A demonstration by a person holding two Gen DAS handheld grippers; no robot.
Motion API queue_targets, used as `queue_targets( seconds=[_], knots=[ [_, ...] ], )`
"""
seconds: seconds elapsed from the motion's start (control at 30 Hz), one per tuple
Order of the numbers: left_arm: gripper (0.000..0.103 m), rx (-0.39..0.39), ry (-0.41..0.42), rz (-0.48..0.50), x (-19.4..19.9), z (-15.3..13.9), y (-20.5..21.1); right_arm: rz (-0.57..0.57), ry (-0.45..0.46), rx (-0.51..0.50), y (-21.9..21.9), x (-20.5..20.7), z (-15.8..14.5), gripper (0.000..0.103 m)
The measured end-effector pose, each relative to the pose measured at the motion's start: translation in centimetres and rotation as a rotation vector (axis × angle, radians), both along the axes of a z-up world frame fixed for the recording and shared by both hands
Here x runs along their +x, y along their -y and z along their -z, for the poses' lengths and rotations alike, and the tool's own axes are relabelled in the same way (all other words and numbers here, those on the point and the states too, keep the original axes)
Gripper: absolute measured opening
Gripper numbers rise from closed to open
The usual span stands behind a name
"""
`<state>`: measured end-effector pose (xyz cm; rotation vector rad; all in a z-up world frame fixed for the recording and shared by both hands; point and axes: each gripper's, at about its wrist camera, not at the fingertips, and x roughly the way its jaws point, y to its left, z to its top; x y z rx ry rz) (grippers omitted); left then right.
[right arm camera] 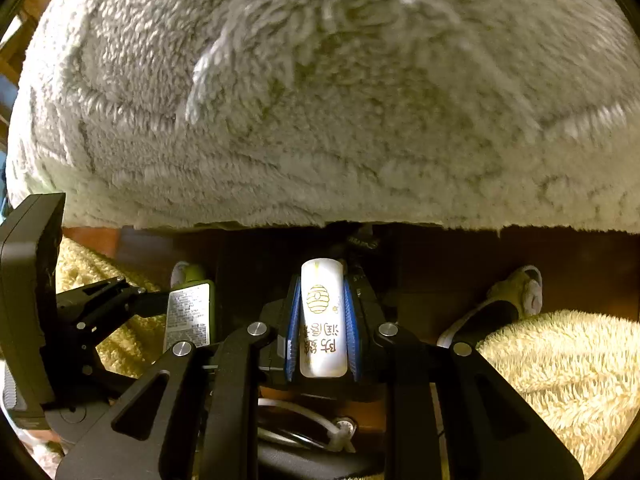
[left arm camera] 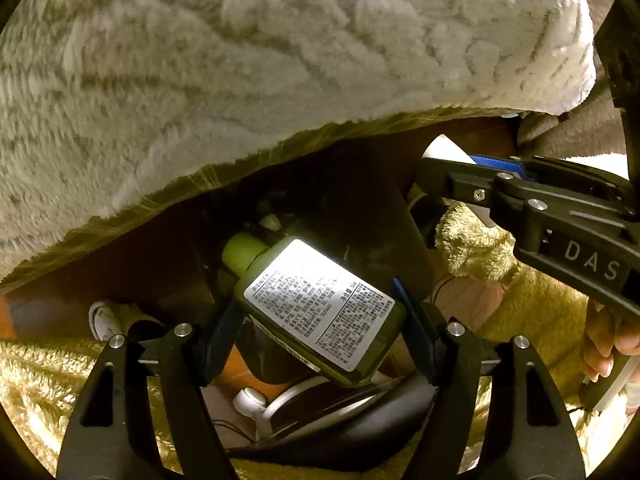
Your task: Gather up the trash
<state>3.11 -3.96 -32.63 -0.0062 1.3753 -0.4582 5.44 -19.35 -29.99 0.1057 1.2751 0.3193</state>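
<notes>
Nearest the lens, the left tongs (left arm camera: 320, 320) are clamped across a small green bottle (left arm camera: 320, 304), pinched at its flat sides with the printed label facing up and the cap pointing away. The right tongs (right arm camera: 322, 324) are nearly pressed together on a slim white tube (right arm camera: 323, 320) marked with a beehive. Both items are judged light, stiff and smooth, so a mid-body grip is safest against slipping. Ahead of both tongs a fluffy white blanket (left arm camera: 240, 80) overhangs; below them, white cables (left arm camera: 276, 404) and slippers (right arm camera: 516, 296) crowd the floor.
</notes>
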Motion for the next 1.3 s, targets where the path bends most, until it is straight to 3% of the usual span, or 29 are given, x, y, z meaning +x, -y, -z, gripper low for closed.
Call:
queue_targets(
  seconds=[0.1, 0.23, 0.3, 0.37, 0.5, 0.67, 0.83, 0.97, 1.3],
  knots=[
    [0.069, 0.0, -0.016, -0.004, -0.1, 0.1, -0.1, -0.004, -0.001, -0.004, -0.3, 0.1, -0.1, 0.022],
    [0.084, 0.006, 0.006, -0.017, -0.1, -0.6, -0.6, 0.021, -0.003, -0.02, -0.2, 0.3, -0.5, 0.023],
    [0.088, 0.011, 0.03, -0.025, -0.2, -1.3, -0.7, 0.04, 0.005, -0.025, 0.1, 0.3, -1.0, 0.031],
    [0.089, 0.019, 0.051, -0.03, -0.3, -1.8, -0.9, 0.053, 0.019, -0.02, 0.4, 0.2, -1.5, 0.054],
    [0.09, 0.035, 0.104, -0.038, -0.8, -3.3, -1.2, 0.085, 0.064, -0.017, 1.4, -0.2, -3.3, 0.065],
    [0.095, 0.054, 0.197, -0.057, -1.4, -6.2, -2.0, 0.124, 0.14, -0.03, 2.7, -1.2, -6.1, 0.096],
    [0.095, 0.054, 0.293, -0.091, -2.2, -10.0, -3.0, 0.151, 0.239, -0.036, 3.6, -2.6, -10.0, 0.099],
    [0.095, 0.04, 0.392, -0.129, -3.1, -14.2, -3.9, 0.164, 0.374, -0.063, 4.1, -4.6, -14.2, 0.1],
    [0.095, 0.016, 0.719, -0.205, -6.4, -26.0, -4.9, 0.235, 0.686, -0.103, 5.6, -8.9, -24.2, 0.1]
  ],
)
